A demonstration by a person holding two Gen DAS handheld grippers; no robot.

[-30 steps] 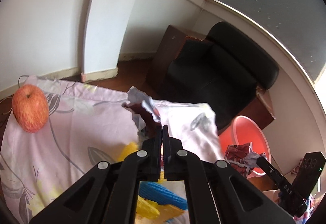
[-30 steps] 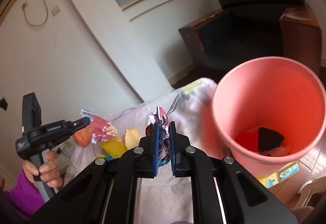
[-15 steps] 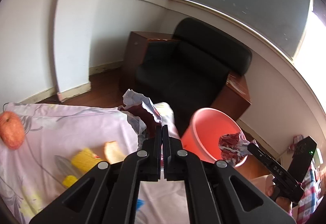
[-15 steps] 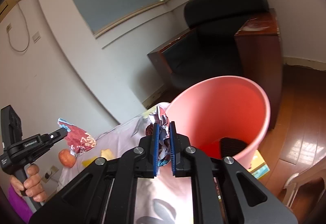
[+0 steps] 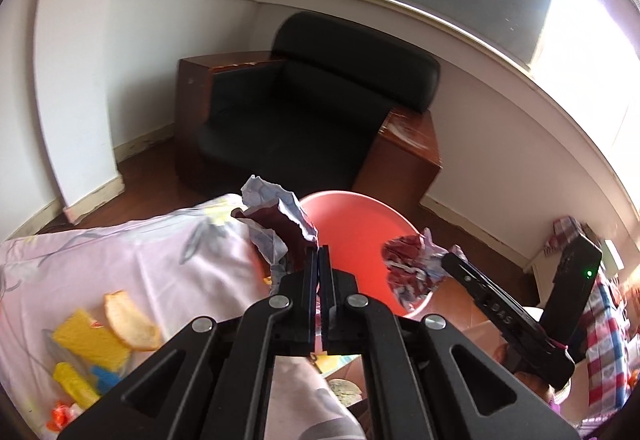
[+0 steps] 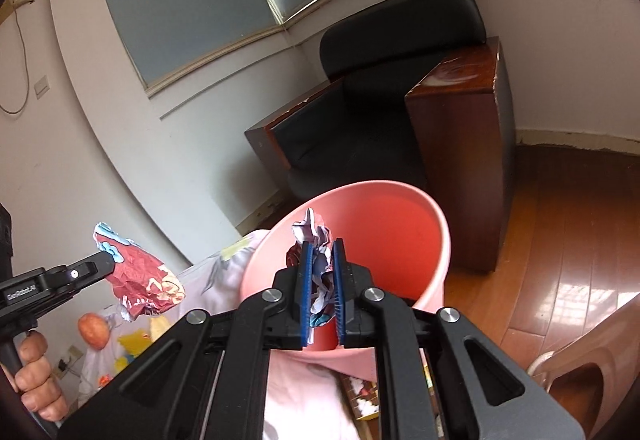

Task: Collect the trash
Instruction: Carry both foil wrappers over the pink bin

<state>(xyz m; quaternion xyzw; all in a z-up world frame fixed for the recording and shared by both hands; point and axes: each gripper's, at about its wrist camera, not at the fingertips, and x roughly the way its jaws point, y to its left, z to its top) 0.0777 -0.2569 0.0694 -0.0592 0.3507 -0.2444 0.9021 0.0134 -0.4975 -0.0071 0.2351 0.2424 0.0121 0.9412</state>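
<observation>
- Above the pink bin (image 6: pixel 400 240), I am holding my right tongs (image 6: pixel 320 284), and they are clenched on a crumpled wrapper (image 6: pixel 318 236); this wrapper is hanging over the mouth of the bin.
- At the edge of the tabletop (image 5: pixel 140 252), I am keeping my left tongs (image 5: pixel 319 272) clamped on a red and white wrapper (image 5: pixel 276 216); this one is just beside the rim of the bin, and I judge it is not yet over the opening.
- I am judging that the step in hand is carrying the two pieces of trash to the bin; the release is not yet done.
- For the next move, I am thinking the right tongs need only to loosen so the wrapper falls inside, while the left tongs must first travel a little toward the bin.
- Both tongs are pointing forward and a little downward, side by side, the right one nearer to the bin.
- Behind on the flowered cloth, an apple (image 6: pixel 94 330) and some yellow food pieces (image 5: pixel 92 340) are lying, well apart from the bin.
</observation>
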